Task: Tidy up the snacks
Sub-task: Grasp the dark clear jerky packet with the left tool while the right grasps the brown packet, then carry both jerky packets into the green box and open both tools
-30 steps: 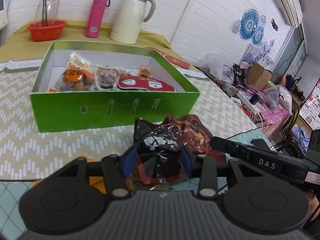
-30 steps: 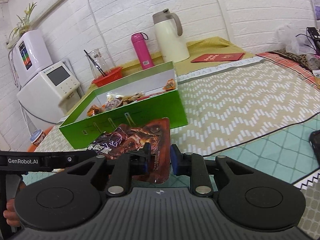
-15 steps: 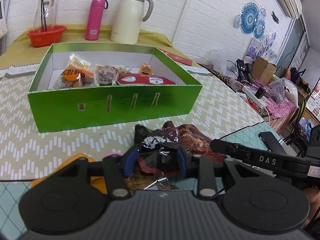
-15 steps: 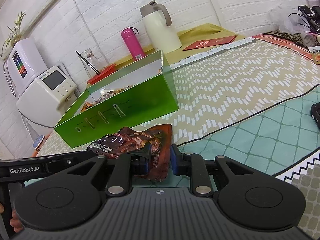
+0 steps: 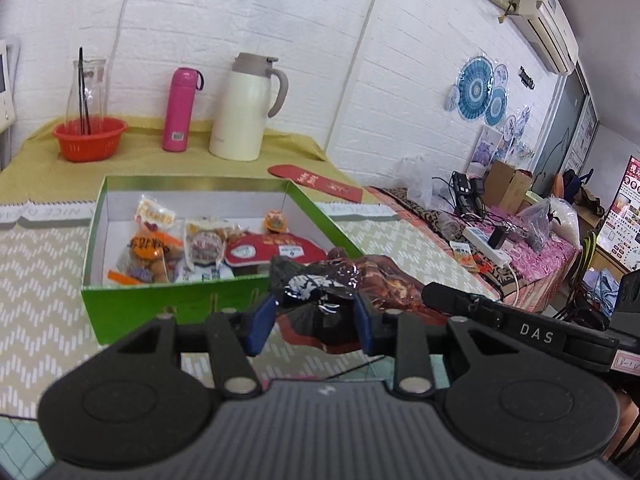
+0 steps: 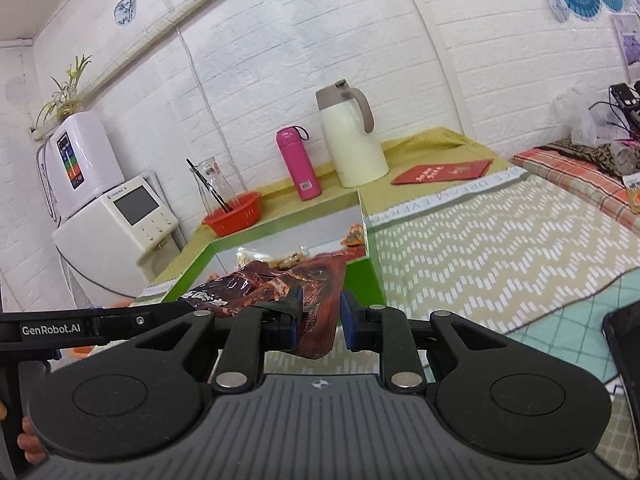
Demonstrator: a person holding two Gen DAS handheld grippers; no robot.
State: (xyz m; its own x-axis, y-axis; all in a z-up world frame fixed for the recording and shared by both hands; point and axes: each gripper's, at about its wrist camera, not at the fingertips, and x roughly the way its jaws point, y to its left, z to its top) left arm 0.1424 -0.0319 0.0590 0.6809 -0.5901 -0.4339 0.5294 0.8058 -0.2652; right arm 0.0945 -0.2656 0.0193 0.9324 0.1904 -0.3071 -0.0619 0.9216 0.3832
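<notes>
A dark red-brown snack packet [image 5: 340, 284] is held in the air between both grippers, just in front of the green box [image 5: 176, 300]. My left gripper [image 5: 314, 316] is shut on its crumpled black end. My right gripper [image 6: 318, 314] is shut on its other end [image 6: 316, 312]. The box holds several snack packs: an orange one [image 5: 150, 254], a white one [image 5: 206, 246] and a red flat one [image 5: 272, 250]. In the right wrist view the packet hangs over the box's near corner [image 6: 360, 276].
Behind the box stand a cream thermos jug [image 5: 244, 108], a pink bottle [image 5: 180, 110] and a red basket with a glass carafe [image 5: 90, 138]. A red booklet [image 5: 320, 182] lies to the right. A black phone [image 6: 624, 344] lies near my right gripper.
Both grippers have lifted the packet off the table and carried it up toward the box's near wall. The grips have not changed.
</notes>
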